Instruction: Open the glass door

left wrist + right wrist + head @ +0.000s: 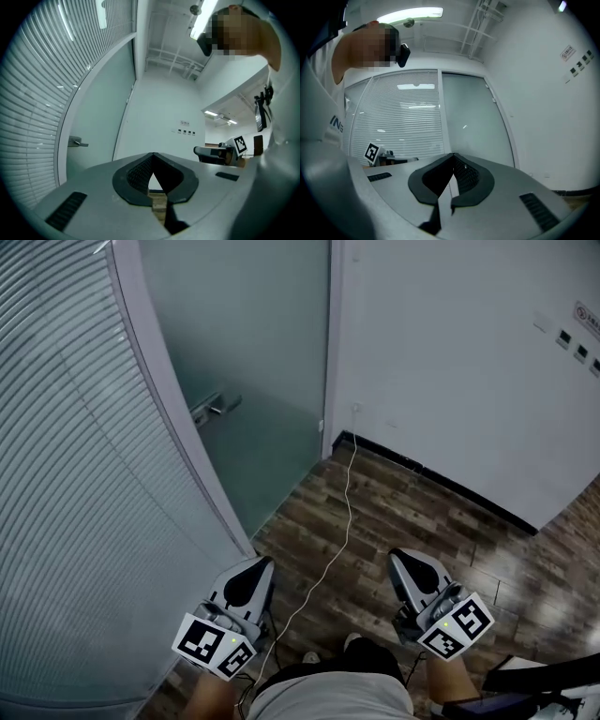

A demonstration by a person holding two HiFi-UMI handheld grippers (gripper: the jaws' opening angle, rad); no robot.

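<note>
The frosted glass door (244,343) stands closed ahead of me at the upper middle of the head view, with a metal lever handle (214,409) near its left edge. Both grippers hang low over the wooden floor, well short of the door. My left gripper (265,562) is shut and holds nothing; its own view shows the door (98,117) and the handle (77,142) off to the left of the left gripper (153,156). My right gripper (396,556) is shut and empty too; past the right gripper (453,155) its view shows the door (473,117).
A curved glass wall with blinds (66,427) runs along the left, close to the left gripper. A white wall (450,362) with a black skirting and small switches (572,343) is on the right. A white cable (347,493) trails across the wooden floor (412,512).
</note>
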